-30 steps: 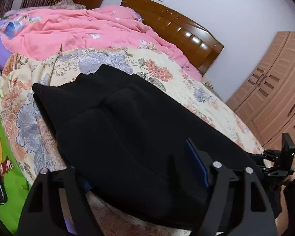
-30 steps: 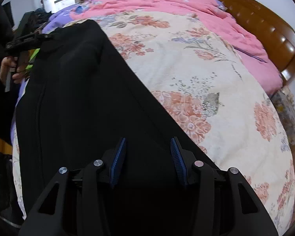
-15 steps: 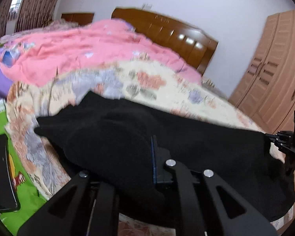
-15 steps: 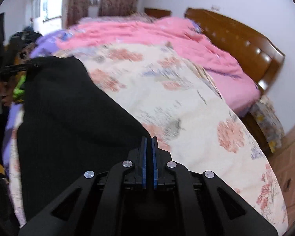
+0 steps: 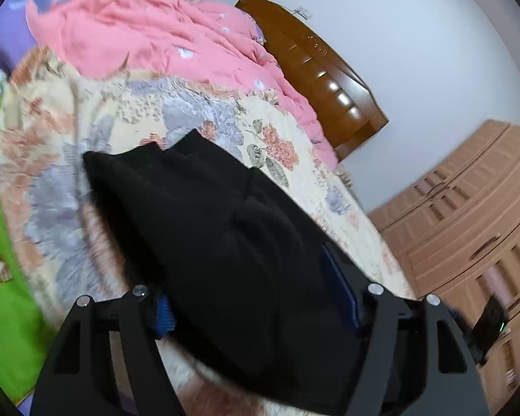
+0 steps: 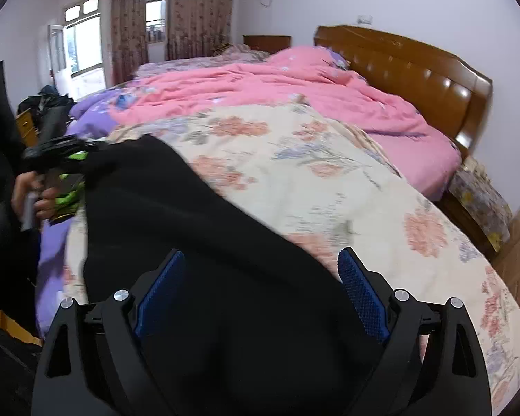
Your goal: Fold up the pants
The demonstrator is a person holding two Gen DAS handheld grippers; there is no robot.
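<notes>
The black pants (image 5: 208, 225) lie spread on the floral quilt (image 5: 69, 173), their far end doubled into layers. My left gripper (image 5: 251, 300) hovers over the near end, its jaws opening; black fabric bulges between the blue pads (image 5: 339, 287), which no longer squeeze it. In the right wrist view the pants (image 6: 190, 225) run from the left gripper (image 6: 62, 145), held by a hand (image 6: 34, 197), down to my right gripper (image 6: 261, 294). Its jaws are opening wide, with the cloth lying between and under the pads (image 6: 360, 298).
A crumpled pink duvet (image 6: 260, 86) covers the far half of the bed, against a wooden headboard (image 6: 416, 69). A brown wardrobe (image 5: 468, 225) stands at the right. A green cartoon sheet (image 5: 3, 294) and purple bedding (image 6: 52, 242) lie at the bed's left edge. Curtained windows (image 6: 86, 34) are beyond.
Half a second ago both grippers were shut on the black fabric; both now stand open. The right gripper has lifted and drawn back, and the left has rolled.
</notes>
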